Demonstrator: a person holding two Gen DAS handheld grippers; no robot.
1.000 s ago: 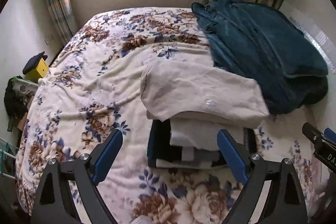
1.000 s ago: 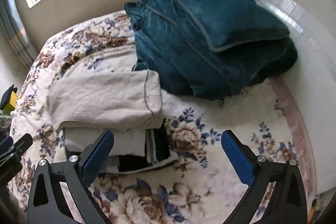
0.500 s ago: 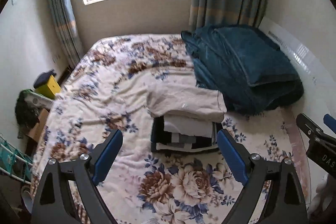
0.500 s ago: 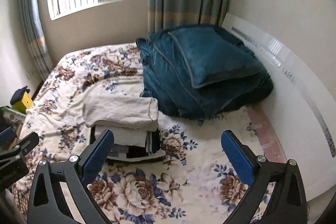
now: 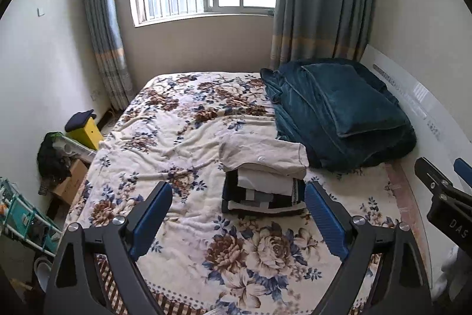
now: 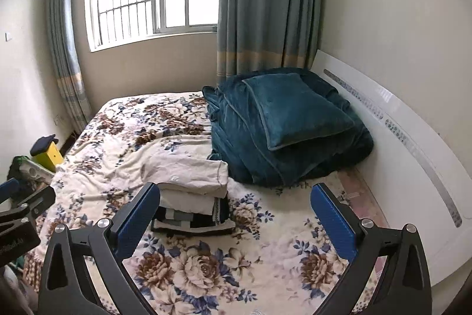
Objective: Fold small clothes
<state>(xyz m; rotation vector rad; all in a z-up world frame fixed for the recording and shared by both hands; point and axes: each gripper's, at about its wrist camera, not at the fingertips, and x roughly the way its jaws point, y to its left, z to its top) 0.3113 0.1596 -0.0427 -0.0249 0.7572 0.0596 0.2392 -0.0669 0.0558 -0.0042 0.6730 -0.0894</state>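
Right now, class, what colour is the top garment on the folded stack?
Beige: the top garment, clearest in the left wrist view.

A neat stack of folded clothes [image 5: 264, 185] [image 6: 191, 201] lies on the flowered bedspread: a beige garment [image 5: 262, 155] on top, white beneath, black-and-grey pieces at the bottom.
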